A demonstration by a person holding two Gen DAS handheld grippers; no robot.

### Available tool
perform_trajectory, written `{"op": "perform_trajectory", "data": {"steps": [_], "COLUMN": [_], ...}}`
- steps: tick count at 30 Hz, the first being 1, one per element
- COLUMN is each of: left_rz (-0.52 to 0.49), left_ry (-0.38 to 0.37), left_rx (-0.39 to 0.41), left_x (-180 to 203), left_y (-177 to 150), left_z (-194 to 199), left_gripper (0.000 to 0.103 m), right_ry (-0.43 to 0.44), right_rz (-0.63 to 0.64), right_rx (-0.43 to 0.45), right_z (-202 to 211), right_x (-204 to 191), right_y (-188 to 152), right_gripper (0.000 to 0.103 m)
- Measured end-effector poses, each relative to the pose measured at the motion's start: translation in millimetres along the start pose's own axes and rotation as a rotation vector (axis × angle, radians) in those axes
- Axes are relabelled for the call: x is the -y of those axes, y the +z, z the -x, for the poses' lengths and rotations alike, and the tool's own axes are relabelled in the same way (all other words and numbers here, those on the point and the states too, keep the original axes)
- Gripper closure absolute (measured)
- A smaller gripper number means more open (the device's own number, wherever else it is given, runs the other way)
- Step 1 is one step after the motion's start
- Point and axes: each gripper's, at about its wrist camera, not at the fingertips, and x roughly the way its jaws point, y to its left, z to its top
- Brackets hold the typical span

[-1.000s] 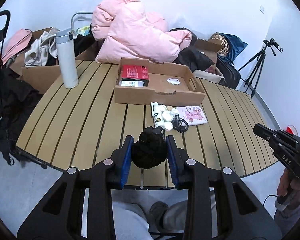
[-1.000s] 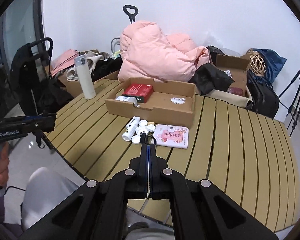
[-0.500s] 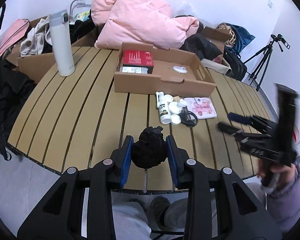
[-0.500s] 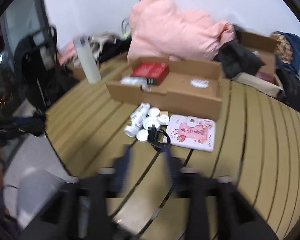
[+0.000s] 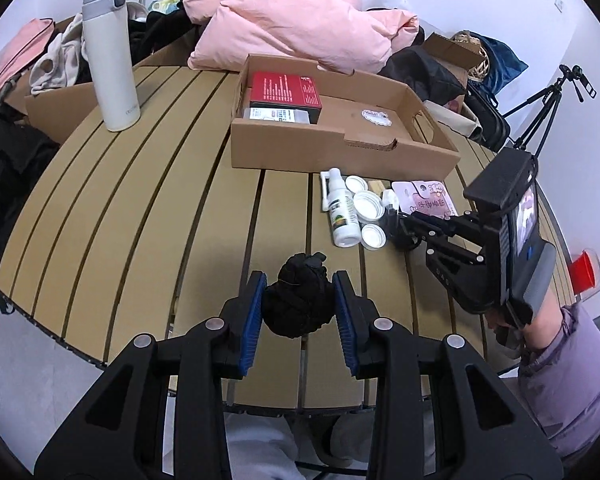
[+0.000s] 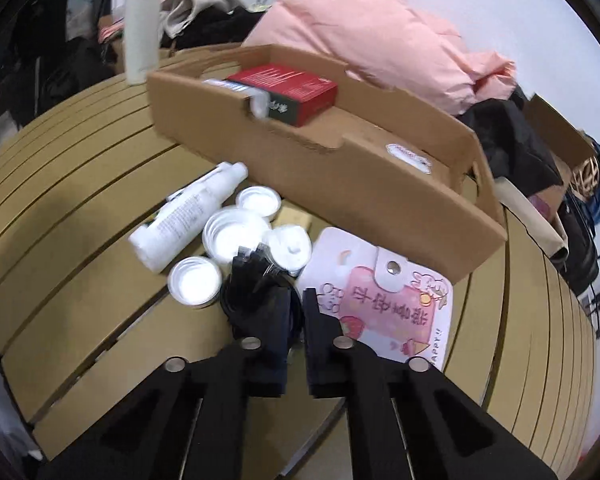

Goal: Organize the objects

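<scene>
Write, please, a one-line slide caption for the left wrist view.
Left gripper clamps a black fabric bundle above the slatted table, while the right gripper reaches the small items beside the cardboard tray.

Both wrist views angled down at slatted table (image 5: pixel 132 216); right nearer; shared: cardboard tray (image 6: pixel 340 184), white bottle (image 5: pixel 342 216).

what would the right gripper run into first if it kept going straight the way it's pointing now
Most likely the coiled black cable: the right gripper is shut, its tips right over the coil, though contact is unclear. Beyond that lie the white lids and the cardboard tray.
</scene>
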Motion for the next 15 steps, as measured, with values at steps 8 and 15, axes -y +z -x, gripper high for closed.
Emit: {"op": "perform_trajectory", "data": {"steps": [8,15], "left_rz": [-0.015,-0.060], "left_ry": [-0.007,-0.077], "left_rx": [0.049,0.092], "left_x": [8.1,30.7], "left_y": [-2.8,5.1], "left_z": [28.1,46.6], "left_gripper": [0.073,0.073], "right_ry": [0.061,0.080], "right_rz": [-0.171,-0.285], "right_rx": [0.082,0.187], "right_z": [84.2,187.7], "right_x": [24.4,50.2], "right_y": [-8.8,-36.7], "right_gripper": [0.098,0.098]}}
